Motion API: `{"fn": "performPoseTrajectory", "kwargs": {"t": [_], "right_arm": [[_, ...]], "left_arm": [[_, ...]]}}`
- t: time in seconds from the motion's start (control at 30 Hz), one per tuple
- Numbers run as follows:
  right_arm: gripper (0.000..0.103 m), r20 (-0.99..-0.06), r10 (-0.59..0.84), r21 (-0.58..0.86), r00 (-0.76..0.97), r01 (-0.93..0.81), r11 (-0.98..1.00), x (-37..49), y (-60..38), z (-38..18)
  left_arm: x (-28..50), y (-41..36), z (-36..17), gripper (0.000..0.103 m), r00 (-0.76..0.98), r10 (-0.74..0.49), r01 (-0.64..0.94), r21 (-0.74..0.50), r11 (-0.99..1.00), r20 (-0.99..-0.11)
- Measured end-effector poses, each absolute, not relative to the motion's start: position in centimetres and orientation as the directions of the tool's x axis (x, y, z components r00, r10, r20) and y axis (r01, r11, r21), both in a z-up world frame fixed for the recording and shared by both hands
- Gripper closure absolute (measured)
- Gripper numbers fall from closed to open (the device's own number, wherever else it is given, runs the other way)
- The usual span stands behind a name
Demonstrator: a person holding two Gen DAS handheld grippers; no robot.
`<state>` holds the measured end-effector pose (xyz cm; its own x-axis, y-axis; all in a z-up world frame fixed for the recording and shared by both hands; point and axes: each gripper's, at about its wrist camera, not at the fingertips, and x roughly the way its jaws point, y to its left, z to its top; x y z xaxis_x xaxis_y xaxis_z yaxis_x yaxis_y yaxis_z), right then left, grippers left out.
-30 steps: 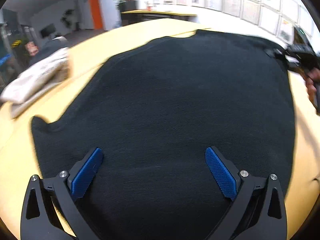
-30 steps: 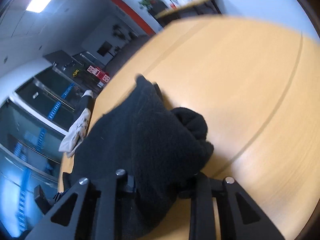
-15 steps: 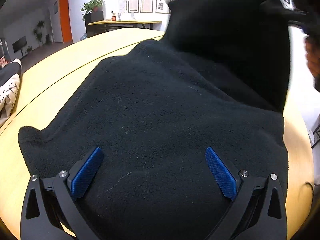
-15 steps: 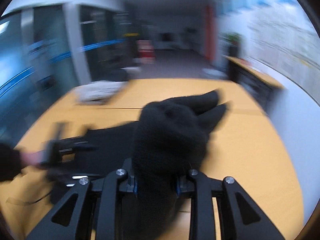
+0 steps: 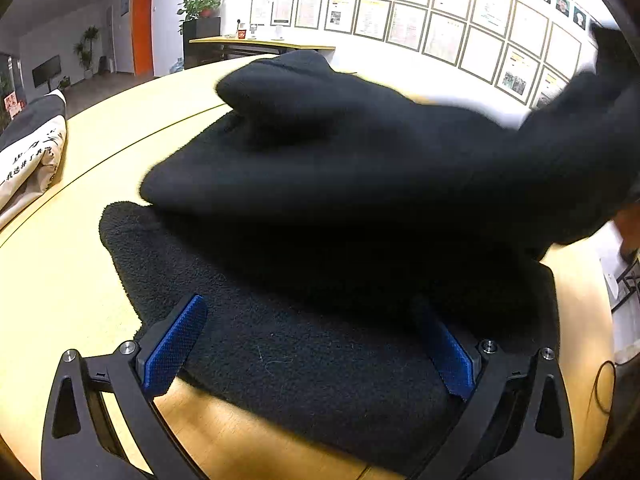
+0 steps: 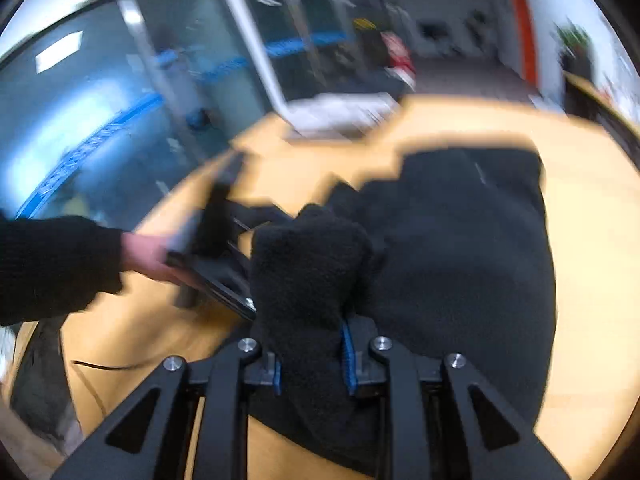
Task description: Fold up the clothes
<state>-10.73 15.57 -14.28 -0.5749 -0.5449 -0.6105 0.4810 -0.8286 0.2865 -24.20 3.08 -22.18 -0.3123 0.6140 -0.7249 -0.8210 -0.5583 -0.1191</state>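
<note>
A black fleece garment lies on the yellow wooden table. Its far part is folded over toward me as a thick upper layer. My left gripper is open, its blue pads resting on the near edge of the fleece. My right gripper is shut on a bunched fold of the same fleece, held over the garment. The left gripper and the hand holding it show in the right wrist view, blurred.
A folded cream and dark garment lies at the table's far left. A desk with a plant stands by the back wall. A thin black cable lies near the right table edge.
My right gripper has carried the gripped fleece edge across the garment toward the left gripper, so a folded layer now lies over the lower one. The left gripper has stayed open at the near edge.
</note>
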Motion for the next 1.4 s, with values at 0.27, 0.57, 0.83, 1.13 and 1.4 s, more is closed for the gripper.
{"fn": "performPoseTrajectory", "kwargs": {"t": [0.27,0.57,0.83,1.13,1.4], "right_arm": [[0.08,-0.648,-0.629,0.364,-0.43,0.551,-0.751,-10.2,11.5,-19.2],[0.08,-0.698,-0.58,0.258,-0.421,0.606,-0.752,-10.0,8.9,-20.4],[0.071,-0.754,-0.45,-0.014,-0.479,0.697,-0.717,-7.7,5.7,-21.1],[0.05,-0.74,-0.431,-0.086,-0.517,0.708,-0.701,-6.5,5.7,-21.0],[0.024,-0.613,-0.563,0.104,-0.554,0.65,-0.753,-7.9,14.3,-12.1]], "left_arm": [[-24.0,2.4,-22.7,0.0,-0.325,0.6,-0.833,-0.079,-0.548,-0.731],[-25.0,-4.1,-16.9,0.0,-0.323,0.544,-0.818,-0.059,-0.571,-0.774],[-23.5,-0.7,-7.6,0.0,-0.37,0.714,-0.876,-0.033,-0.482,-0.594],[-20.6,8.0,-19.9,0.0,-0.275,0.6,-0.93,0.05,-0.363,-0.751],[-23.8,9.0,-19.4,0.0,-0.303,0.621,-0.922,0.059,-0.382,-0.723]]}}
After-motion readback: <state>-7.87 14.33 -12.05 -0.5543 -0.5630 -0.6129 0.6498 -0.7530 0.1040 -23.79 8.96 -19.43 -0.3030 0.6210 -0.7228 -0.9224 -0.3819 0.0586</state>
